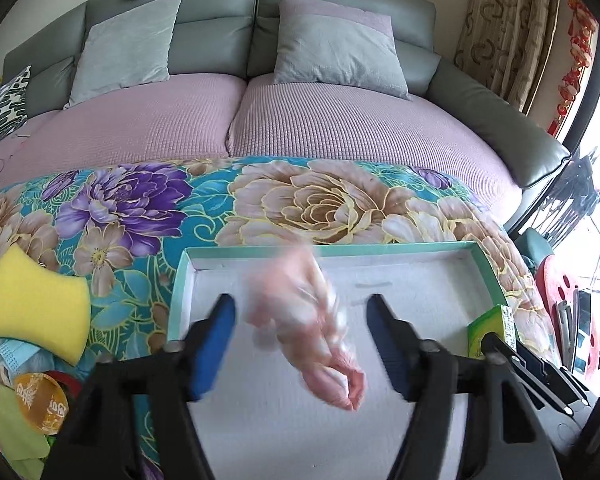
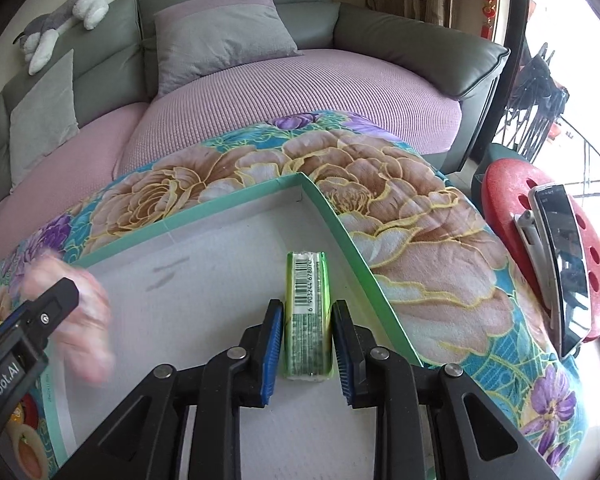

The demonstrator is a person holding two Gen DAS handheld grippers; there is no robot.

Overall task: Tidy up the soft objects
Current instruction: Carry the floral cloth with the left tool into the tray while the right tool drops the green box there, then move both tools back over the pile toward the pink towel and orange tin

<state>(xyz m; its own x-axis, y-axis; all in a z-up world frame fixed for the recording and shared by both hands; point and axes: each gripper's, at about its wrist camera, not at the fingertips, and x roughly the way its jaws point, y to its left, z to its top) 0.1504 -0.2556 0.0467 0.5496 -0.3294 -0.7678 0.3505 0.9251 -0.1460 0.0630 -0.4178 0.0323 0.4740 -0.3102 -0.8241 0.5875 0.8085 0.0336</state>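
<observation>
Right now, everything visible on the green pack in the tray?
The green pack is a slim rectangular packet in glossy plastic wrap, green with a white barcode label running along its upturned narrow side. It stands on edge on the white floor of the green-rimmed tray, close to the tray's right wall and short of its far corner. The right gripper straddles its near end, blue pads close on both flanks; whether they press on it is unclear. In the left wrist view only one end shows.
</observation>
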